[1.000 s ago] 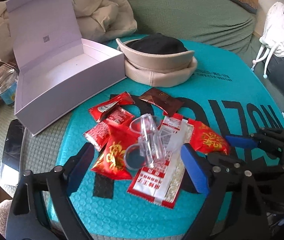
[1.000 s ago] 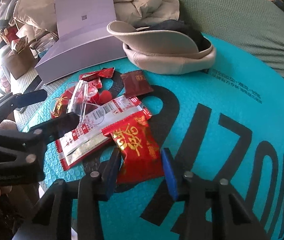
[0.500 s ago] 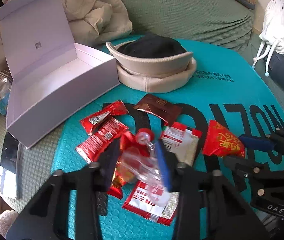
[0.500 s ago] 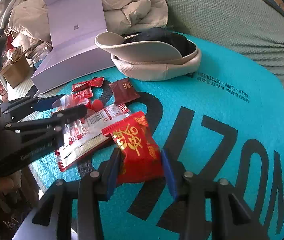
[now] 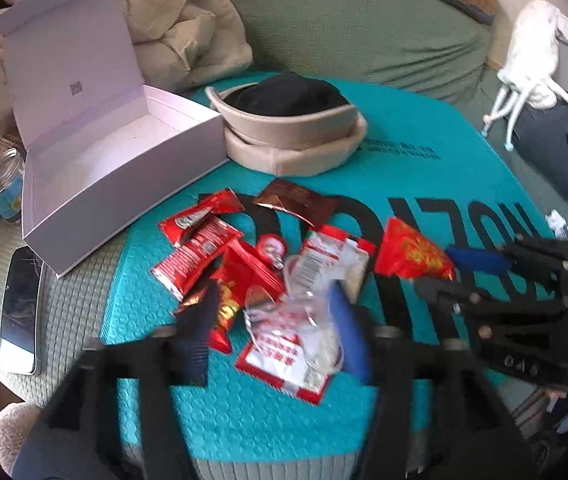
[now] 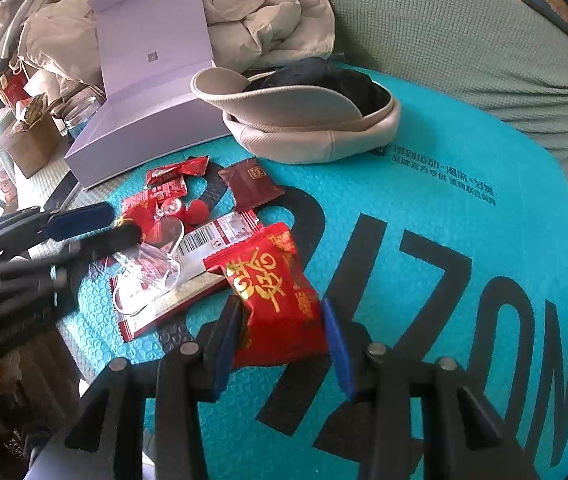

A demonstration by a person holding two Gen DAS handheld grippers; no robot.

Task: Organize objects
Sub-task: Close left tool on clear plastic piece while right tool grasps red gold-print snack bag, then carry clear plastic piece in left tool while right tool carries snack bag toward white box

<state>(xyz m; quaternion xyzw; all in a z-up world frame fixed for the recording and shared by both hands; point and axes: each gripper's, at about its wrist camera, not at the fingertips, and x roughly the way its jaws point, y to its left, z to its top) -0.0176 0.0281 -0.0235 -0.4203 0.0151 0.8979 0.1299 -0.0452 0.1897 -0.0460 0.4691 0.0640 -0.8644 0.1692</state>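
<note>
A pile of snack packets lies on a teal bubble mailer (image 5: pixel 404 152): several red packets (image 5: pixel 200 248), a brown packet (image 5: pixel 296 200) and a long red-and-white packet (image 5: pixel 316 264). A clear plastic piece (image 5: pixel 284 312) rests on the long packet, between the fingers of my left gripper (image 5: pixel 272 332). That gripper's jaws are opening and do not press on the piece. My right gripper (image 6: pixel 281 304) is shut on a red packet with gold writing (image 6: pixel 260 268), which lies on the mailer. The left gripper (image 6: pixel 124 222) also shows in the right wrist view, beside the pile.
An open white box (image 5: pixel 124 148) stands at the back left, next to a beige hat (image 5: pixel 296 148). A phone (image 5: pixel 20 312) and a glass jar (image 5: pixel 4 184) sit left of the mailer. A padded jacket (image 5: pixel 188 32) and the green cover lie behind.
The left jaws closed on the clear plastic piece half a second ago and stand wider again now. The piece has shifted toward the camera. The right gripper kept still on its red packet.
</note>
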